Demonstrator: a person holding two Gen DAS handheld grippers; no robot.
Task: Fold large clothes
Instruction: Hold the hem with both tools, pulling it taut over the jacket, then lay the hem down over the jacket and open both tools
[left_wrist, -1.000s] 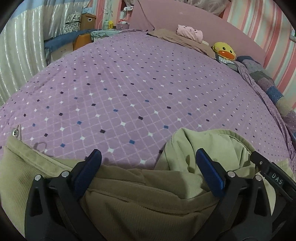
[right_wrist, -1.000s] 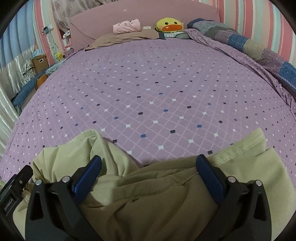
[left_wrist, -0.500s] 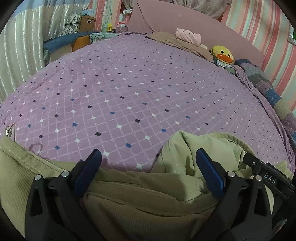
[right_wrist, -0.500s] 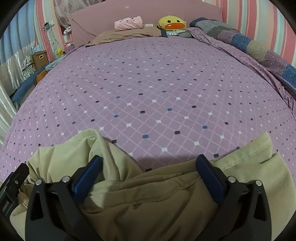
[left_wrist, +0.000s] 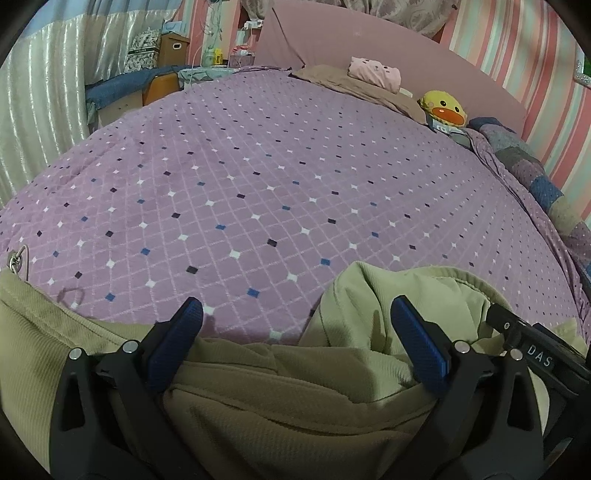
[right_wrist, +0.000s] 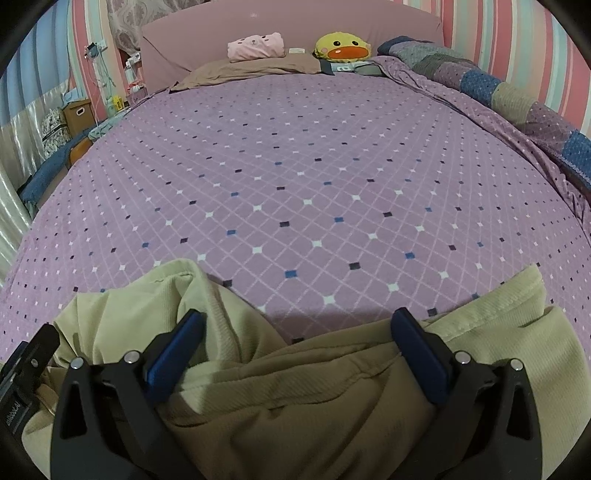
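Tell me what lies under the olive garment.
The olive garment rests on the purple diamond-patterned bedspread, which shows all around its far edge. Whatever lies beneath the bunched folds themselves is covered.

Purple diamond-patterned bed (right_wrist: 314, 177) — olive garment (right_wrist: 303, 398) bunched at its near edge, pillow (right_wrist: 251, 68) far

A home bedroom: quilted bed (right_wrist: 295, 184), pillow (right_wrist: 251, 68), duck plush (right_wrist: 341, 47).

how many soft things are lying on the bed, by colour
olive green garment: 1
pink folded cloth: 1
yellow duck plush: 1
brown pillow: 1
patchwork quilt: 1
total: 5
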